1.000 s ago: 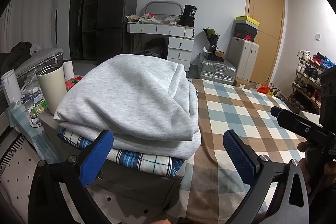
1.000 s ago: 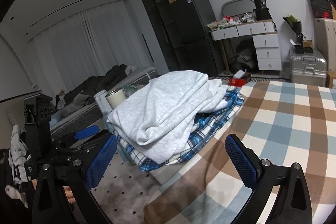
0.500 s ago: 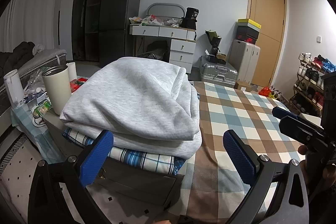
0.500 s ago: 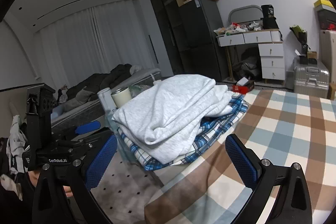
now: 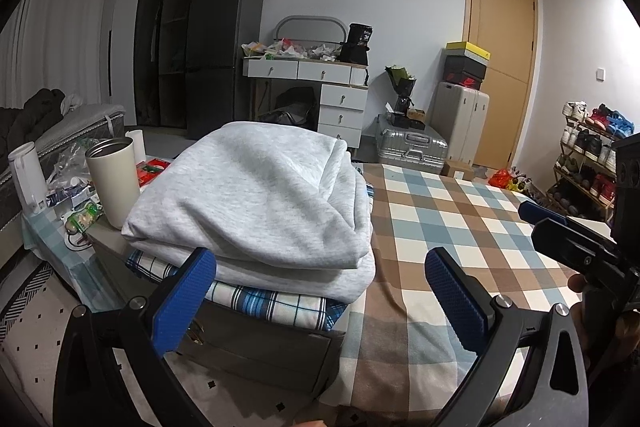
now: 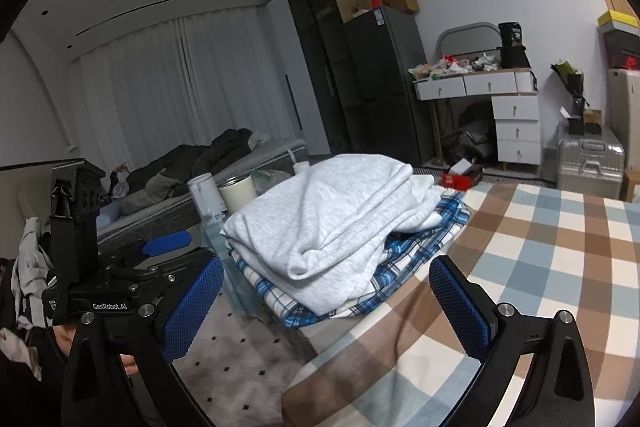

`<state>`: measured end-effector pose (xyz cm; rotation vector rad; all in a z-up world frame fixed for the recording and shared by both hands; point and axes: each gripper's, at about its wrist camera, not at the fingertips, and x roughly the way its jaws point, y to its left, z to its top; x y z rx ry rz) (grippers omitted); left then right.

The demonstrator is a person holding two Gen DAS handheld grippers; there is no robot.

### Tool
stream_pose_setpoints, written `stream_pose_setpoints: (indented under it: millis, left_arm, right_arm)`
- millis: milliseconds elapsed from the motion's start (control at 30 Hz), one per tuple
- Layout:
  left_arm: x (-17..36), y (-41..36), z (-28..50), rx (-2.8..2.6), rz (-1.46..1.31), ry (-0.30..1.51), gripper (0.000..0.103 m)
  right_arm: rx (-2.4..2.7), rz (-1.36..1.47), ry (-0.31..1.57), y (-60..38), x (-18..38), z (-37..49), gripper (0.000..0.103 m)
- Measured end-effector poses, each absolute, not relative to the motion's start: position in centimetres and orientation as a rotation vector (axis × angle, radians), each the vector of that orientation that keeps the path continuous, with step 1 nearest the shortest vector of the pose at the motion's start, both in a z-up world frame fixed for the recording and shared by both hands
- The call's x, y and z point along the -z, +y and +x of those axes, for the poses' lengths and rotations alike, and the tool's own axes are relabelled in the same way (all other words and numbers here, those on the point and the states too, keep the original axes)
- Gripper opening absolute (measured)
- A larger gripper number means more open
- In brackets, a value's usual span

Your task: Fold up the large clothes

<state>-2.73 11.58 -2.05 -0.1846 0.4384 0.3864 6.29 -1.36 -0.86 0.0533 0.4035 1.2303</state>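
Observation:
A folded light grey sweatshirt (image 5: 260,195) lies on top of a folded blue plaid garment (image 5: 276,301), stacked at the left edge of the checked tablecloth (image 5: 452,227). The stack also shows in the right wrist view, the grey sweatshirt (image 6: 332,223) over the plaid garment (image 6: 404,271). My left gripper (image 5: 320,287) is open and empty, held back from the stack's near side. My right gripper (image 6: 326,295) is open and empty, a little in front of the stack. Each gripper shows in the other's view, the right one (image 5: 572,239) and the left one (image 6: 120,267).
A cream tumbler (image 5: 114,183) and a white bottle (image 5: 26,179) stand on a cluttered side table left of the stack. A bed (image 6: 208,175), black fridge (image 5: 224,59), white desk (image 5: 316,95), suitcases (image 5: 412,147) and a shoe rack (image 5: 588,155) ring the room.
Both grippers have drawn back and risen slightly, so the stack sits a bit lower and farther in both views. The stack itself has not moved. Both grippers stay open.

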Motion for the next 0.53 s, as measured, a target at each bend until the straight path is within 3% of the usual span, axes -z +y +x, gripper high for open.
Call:
stream_pose_setpoints:
  millis: [533]
  left_arm:
    - [1.99,10.64,-2.50,-0.374,-0.170,0.448,0.102]
  right_arm:
    - [-1.225,0.077,0.398,-2.09,0.96,6.62,0.103]
